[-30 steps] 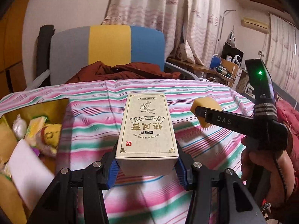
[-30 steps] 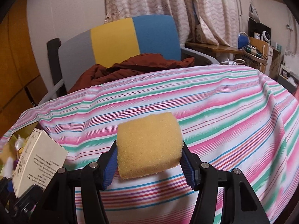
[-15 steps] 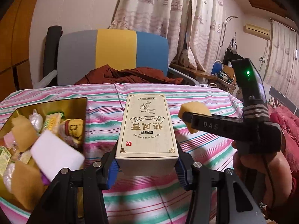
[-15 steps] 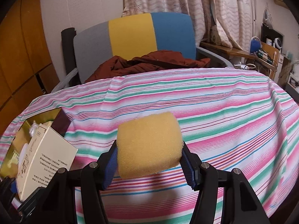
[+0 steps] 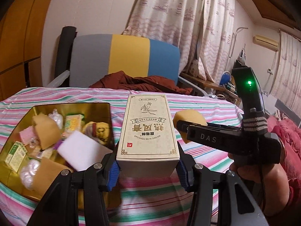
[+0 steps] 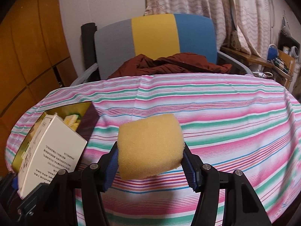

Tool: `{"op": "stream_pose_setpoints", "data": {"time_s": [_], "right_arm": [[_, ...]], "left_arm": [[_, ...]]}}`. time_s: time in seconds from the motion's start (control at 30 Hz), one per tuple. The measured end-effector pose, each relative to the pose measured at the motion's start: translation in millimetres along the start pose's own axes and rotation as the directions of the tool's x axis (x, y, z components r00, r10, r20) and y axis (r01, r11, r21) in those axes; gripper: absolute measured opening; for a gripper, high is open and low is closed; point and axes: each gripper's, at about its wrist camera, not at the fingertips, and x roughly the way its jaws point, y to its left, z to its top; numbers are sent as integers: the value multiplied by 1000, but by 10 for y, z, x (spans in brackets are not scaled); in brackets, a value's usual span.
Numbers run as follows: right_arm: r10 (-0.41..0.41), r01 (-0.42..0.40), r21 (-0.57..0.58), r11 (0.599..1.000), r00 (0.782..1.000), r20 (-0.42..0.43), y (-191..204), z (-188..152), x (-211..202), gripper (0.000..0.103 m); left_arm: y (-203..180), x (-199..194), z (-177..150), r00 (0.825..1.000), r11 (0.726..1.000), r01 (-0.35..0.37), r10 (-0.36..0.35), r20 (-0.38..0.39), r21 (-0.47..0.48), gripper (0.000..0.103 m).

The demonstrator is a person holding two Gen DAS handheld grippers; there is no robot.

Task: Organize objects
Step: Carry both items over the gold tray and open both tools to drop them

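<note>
My left gripper [image 5: 147, 171] is shut on a tall cream carton with printed Chinese characters [image 5: 147, 128], held above the striped tablecloth [image 5: 207, 156]. The carton also shows at the lower left of the right wrist view [image 6: 50, 156]. My right gripper [image 6: 150, 167] is shut on a yellow sponge [image 6: 150, 146], also above the cloth. In the left wrist view the right gripper [image 5: 180, 127] is to the right of the carton, with the sponge [image 5: 190, 116] in it. A gold tin [image 5: 11, 141] holding several small items sits at the left.
The tin holds a white foam block [image 5: 82, 152], a tan sponge [image 5: 47, 130], small green boxes and wrapped items. A grey, yellow and blue chair [image 6: 156, 37] with a brown-red garment [image 6: 169, 64] stands behind the table. A cluttered desk [image 6: 278, 60] is at the far right.
Both grippers have moved left and back with their loads. The gold tin has come further into view and now lies just left of the carton.
</note>
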Motion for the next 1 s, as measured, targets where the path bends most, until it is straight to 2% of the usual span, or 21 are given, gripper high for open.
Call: {"op": "stream_pose_setpoints", "data": {"time_s": [0.23, 0.43, 0.77, 0.9, 1.0], "right_arm": [[86, -86, -56, 995, 996, 6, 412, 83, -9, 61], [175, -176, -107, 979, 984, -18, 844, 192, 99, 61], [279, -288, -150, 946, 957, -80, 1521, 449, 510, 63], [304, -319, -132, 939, 945, -119, 1690, 492, 744, 66], [316, -328, -108, 938, 941, -120, 1712, 486, 771, 77]], "left_arm": [[413, -165, 45, 997, 995, -71, 72, 4, -67, 52], [891, -244, 84, 988, 977, -153, 154, -11, -148, 52], [1597, -231, 71, 962, 935, -269, 250, -107, -233, 52], [1718, -180, 43, 958, 934, -275, 247, -142, -227, 52], [1722, -149, 29, 954, 936, -284, 255, -158, -206, 58]]}}
